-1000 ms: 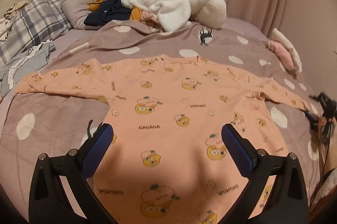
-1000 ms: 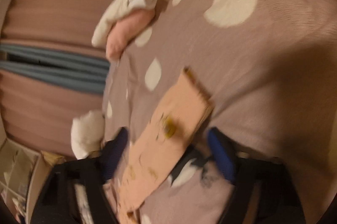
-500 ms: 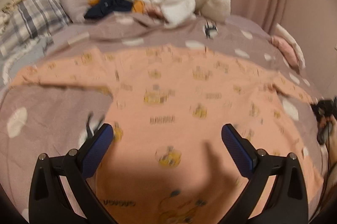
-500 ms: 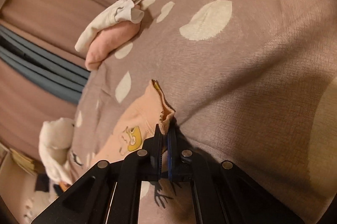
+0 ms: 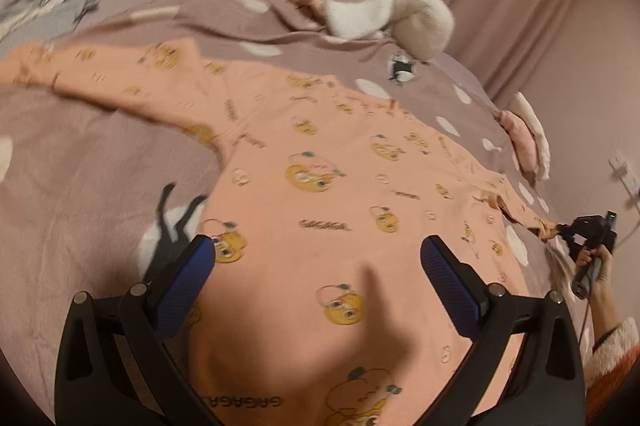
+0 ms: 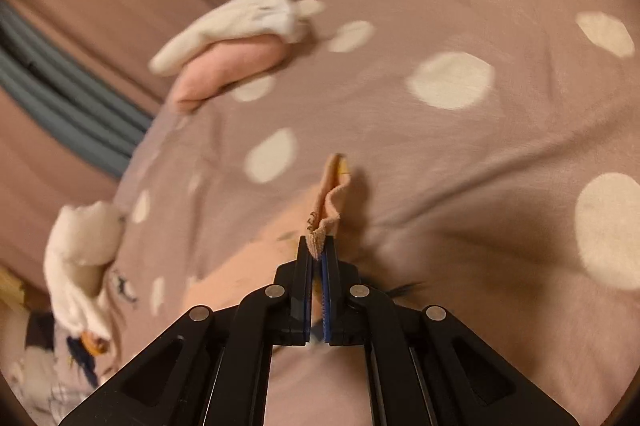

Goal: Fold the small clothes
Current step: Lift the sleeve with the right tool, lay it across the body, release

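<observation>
Two grippers we hold: our right gripper (image 6: 319, 246) is pinched tight on the cuff (image 6: 326, 222) of the peach shirt (image 5: 340, 210), at four o'clock in the left view. Our left gripper (image 5: 318, 258) hangs wide apart above the shirt's body, spread across the dotted bedspread (image 5: 80, 186).
</observation>
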Demonstrator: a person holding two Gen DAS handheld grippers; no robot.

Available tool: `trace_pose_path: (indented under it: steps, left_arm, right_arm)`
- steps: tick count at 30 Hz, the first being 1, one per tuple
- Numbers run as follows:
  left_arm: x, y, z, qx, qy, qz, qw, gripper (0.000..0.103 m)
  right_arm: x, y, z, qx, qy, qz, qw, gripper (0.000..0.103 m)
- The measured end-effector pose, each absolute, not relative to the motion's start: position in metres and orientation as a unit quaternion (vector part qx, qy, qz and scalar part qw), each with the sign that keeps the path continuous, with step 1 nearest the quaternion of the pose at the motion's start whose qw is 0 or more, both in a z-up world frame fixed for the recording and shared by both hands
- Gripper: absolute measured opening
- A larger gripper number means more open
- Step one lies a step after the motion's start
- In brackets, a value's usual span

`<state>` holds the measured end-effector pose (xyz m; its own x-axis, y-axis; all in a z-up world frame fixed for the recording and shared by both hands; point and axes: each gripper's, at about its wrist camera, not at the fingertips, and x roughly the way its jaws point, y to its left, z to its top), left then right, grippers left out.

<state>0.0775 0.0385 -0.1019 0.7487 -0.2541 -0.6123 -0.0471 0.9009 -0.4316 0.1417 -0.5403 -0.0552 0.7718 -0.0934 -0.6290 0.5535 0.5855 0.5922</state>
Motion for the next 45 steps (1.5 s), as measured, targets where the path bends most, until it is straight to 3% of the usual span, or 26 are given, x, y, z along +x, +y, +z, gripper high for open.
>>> trace_pose_path:
  steps: [6,15,23,27,35,39,43,45]
  left_arm:
    - [0.07,0.062,-0.101,-0.263,0.332,-0.033,0.905,0.103]
    - [0.067,0.092,-0.1,-0.299,0.331,-0.023,0.894,0.103]
    - [0.055,0.108,-0.089,-0.222,0.324,0.016,0.92,0.103]
    - [0.039,0.139,-0.081,-0.196,0.278,0.069,0.938,0.103]
    - [0.035,0.201,-0.1,-0.284,0.302,0.11,0.903,0.103]
    - [0.03,0.205,-0.097,-0.296,0.301,0.106,0.901,0.103]
    - [0.032,0.203,-0.1,-0.284,0.309,0.116,0.9,0.103]
    - [0.034,0.203,-0.102,-0.28,0.314,0.116,0.9,0.103]
  right_arm:
    - [0.165,-0.478,-0.005,0.4,0.251,-0.094,0.877,0.001]
    - [0.218,-0.314,0.044,0.32,0.278,0.067,0.903,0.001]
    - [0.263,-0.132,-0.008,0.284,0.366,0.195,0.865,0.001]
    - [0.265,-0.057,-0.04,0.242,0.414,0.229,0.847,0.001]
    - [0.252,-0.002,-0.066,0.211,0.461,0.263,0.821,0.003]
    - [0.243,-0.002,-0.08,0.233,0.496,0.283,0.787,0.025]
    - [0.222,-0.012,-0.068,0.252,0.481,0.309,0.781,0.044]
    - [0.205,-0.02,-0.058,0.247,0.463,0.319,0.789,0.047]
